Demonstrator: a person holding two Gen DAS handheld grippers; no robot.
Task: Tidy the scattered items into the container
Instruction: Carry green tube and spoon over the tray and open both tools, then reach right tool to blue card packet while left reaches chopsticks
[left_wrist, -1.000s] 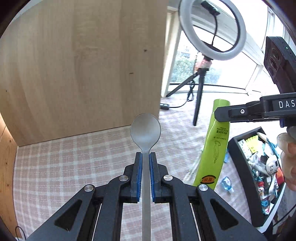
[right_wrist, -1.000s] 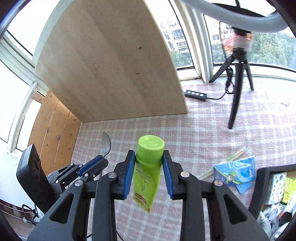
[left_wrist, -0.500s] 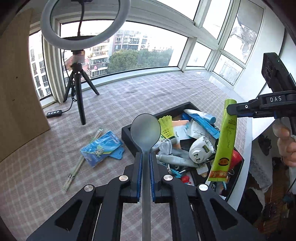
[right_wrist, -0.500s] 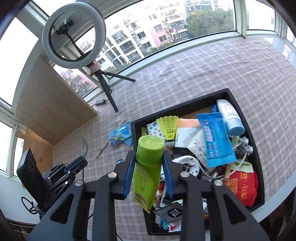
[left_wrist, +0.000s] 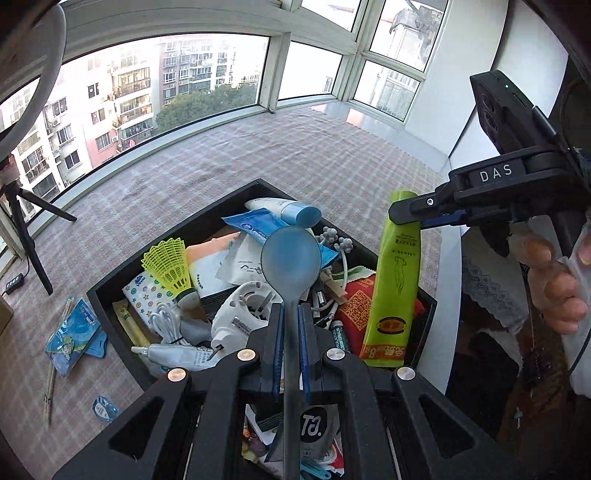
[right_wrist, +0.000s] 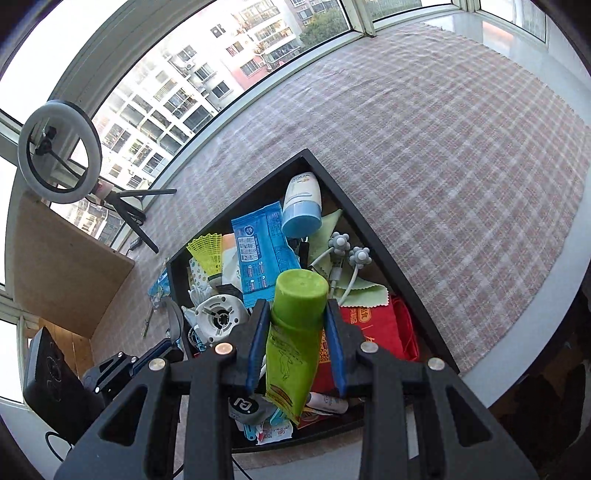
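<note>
My left gripper (left_wrist: 290, 317) is shut on the handle of a metal spoon (left_wrist: 290, 260), whose bowl hangs above the black tray (left_wrist: 192, 225). My right gripper (right_wrist: 297, 317) is shut on a green tube (right_wrist: 295, 343) just below its cap, and the tube hangs over the tray (right_wrist: 373, 229). The tube (left_wrist: 393, 291) and the right gripper (left_wrist: 413, 212) also show in the left wrist view, above the tray's right side. The tray holds several items: a yellow shuttlecock (left_wrist: 170, 264), a blue packet (right_wrist: 264, 247), a white bottle with a blue cap (right_wrist: 302, 206), a red pouch (right_wrist: 373, 332).
On the checked cloth left of the tray lie a blue card packet (left_wrist: 72, 338), chopsticks (left_wrist: 50, 384) and a small blue sachet (left_wrist: 103, 408). A ring light on a tripod (right_wrist: 61, 158) and a wooden board (right_wrist: 62, 266) stand at the far left. The table edge (right_wrist: 524, 339) runs close to the tray's right.
Both grippers have swung from the wooden board side to above the tray, carrying the spoon and the green tube. Both grips are unchanged.
</note>
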